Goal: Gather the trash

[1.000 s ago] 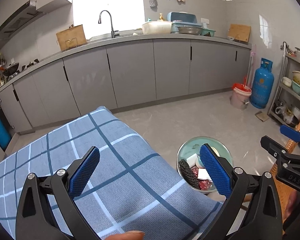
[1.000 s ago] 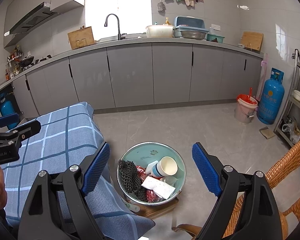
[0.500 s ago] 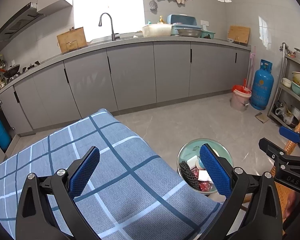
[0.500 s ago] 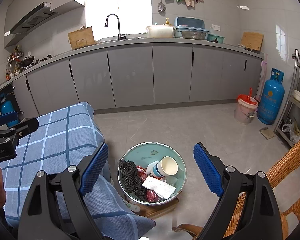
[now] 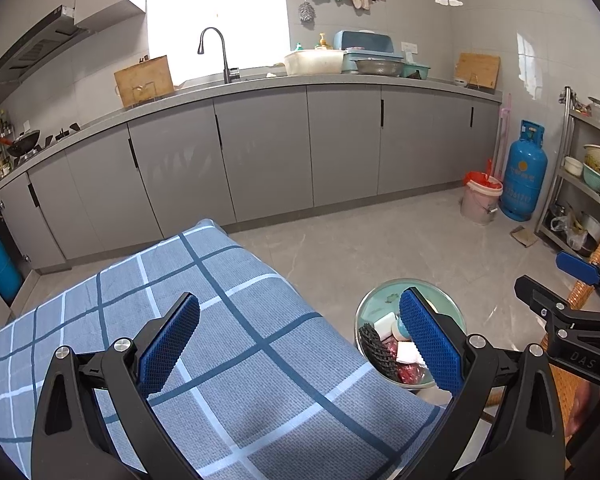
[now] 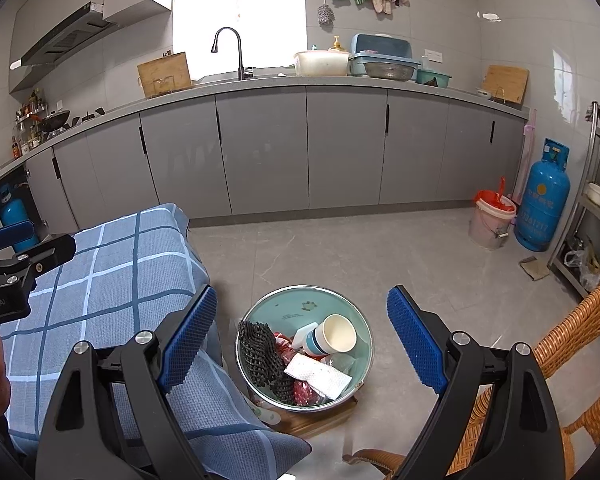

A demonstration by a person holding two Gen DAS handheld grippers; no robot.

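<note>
Nothing has moved over the last second. Your table [image 5: 260, 360] carries no trash, so collection looks finished. The basin [image 6: 268, 308], on the floor just past the table's edge, holds the cup [image 6: 336, 334], napkin [image 6: 320, 374] and wrappers. Left gripper [image 5: 300, 344] and right gripper [image 6: 300, 338] hang wide, empty; open floor ahead.

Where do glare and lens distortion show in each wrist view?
Left wrist: the window is blown out white and the counter bows into a curve. Right wrist: same white window, bent counter, dark corners; glare streaks the right wall.
</note>
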